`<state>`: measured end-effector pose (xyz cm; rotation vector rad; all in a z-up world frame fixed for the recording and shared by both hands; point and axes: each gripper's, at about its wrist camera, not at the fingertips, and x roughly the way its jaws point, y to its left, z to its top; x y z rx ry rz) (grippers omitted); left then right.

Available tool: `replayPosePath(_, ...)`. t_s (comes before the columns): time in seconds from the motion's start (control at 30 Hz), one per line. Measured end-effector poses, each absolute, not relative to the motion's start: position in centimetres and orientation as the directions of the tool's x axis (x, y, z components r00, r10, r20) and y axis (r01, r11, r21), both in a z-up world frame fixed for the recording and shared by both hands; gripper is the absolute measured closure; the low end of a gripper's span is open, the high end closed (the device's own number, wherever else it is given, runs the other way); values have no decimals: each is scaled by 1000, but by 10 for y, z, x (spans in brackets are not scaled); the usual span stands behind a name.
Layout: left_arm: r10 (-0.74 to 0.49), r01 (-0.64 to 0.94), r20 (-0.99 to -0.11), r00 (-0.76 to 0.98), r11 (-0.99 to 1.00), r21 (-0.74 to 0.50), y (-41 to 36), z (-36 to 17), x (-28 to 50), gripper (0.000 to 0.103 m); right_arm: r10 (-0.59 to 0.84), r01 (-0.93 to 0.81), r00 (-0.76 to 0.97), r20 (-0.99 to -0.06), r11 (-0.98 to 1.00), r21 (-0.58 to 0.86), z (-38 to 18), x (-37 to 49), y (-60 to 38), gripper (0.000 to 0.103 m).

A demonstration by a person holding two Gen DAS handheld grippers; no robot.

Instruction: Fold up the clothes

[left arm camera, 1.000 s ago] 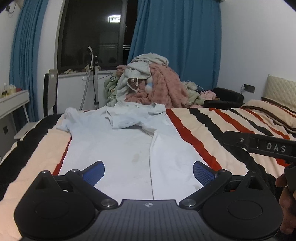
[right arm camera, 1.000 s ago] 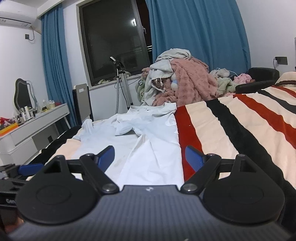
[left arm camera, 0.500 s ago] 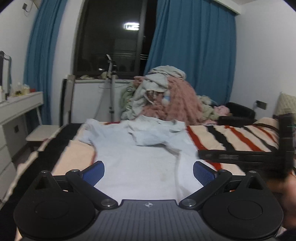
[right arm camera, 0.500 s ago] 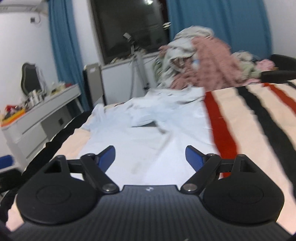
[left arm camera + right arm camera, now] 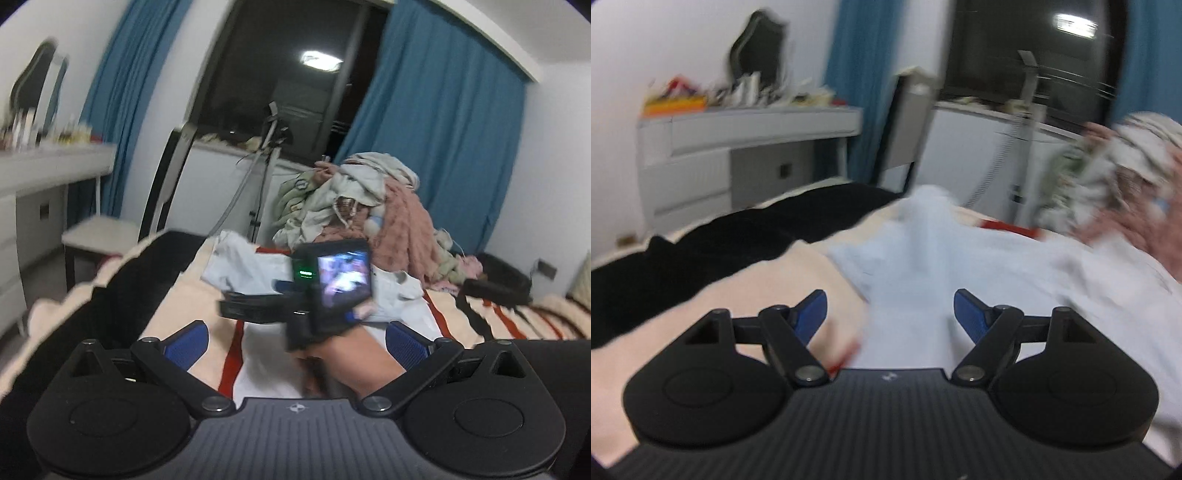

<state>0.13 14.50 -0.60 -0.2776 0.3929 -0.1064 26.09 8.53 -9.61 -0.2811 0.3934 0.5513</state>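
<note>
Left tongs (image 5: 297,339), spread wide and holding nothing, hover above a pale blue shirt (image 5: 255,273) laid flat on the striped bed (image 5: 177,306). Directly ahead of them the right hand (image 5: 354,354) and its device hide the shirt's middle. Right tongs (image 5: 890,312), likewise wide apart and empty, hang over the shirt (image 5: 960,258); motion blur obscures its folds. Beyond both tongs lies a clothes heap (image 5: 365,206), cut off in the right wrist view.

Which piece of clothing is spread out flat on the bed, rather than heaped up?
The pale blue shirt, lying open on the striped bedspread in front of the right gripper. The pink and white clothes sit bundled in a pile behind it.
</note>
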Motion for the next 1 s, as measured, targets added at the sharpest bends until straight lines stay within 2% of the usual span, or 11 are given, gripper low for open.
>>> replayPosePath(0.13,-132,-56,-439,889,920,-389,169,-33,36,0,343,-475,830,-440,849,-232,-112,307,125,27)
replayPosePath(0.23,-117,-101,-464,878,902,-420,178,-47,51,0,239,-367,882,-405,889,-275,-115,338,136,42)
replayPosePath(0.3,-99,-117,-480,872,909,-400,180,-51,57,0,217,-356,882,-418,889,-288,-117,351,142,52)
replayPosePath(0.37,-73,-141,-492,868,913,-383,181,-54,57,0,207,-354,889,-409,877,-325,-112,353,146,89)
replayPosePath(0.4,-61,-151,-495,867,914,-377,182,-55,56,0,199,-347,896,-396,871,-348,-108,352,147,94)
replayPosePath(0.63,-52,-118,-451,891,932,-342,164,-38,30,0,158,-229,955,-250,930,-286,-43,330,67,95)
replayPosePath(0.87,-77,-45,-425,902,962,-270,140,-27,23,0,-16,1,988,-154,995,-100,-12,320,-79,95)
replayPosePath(0.97,-99,-18,-420,902,964,-266,130,-28,28,0,-114,113,972,-204,993,-16,-23,329,-137,95)
replayPosePath(1.0,-105,-10,-422,901,965,-262,127,-30,30,0,-104,106,972,-212,994,-3,-25,327,-142,95)
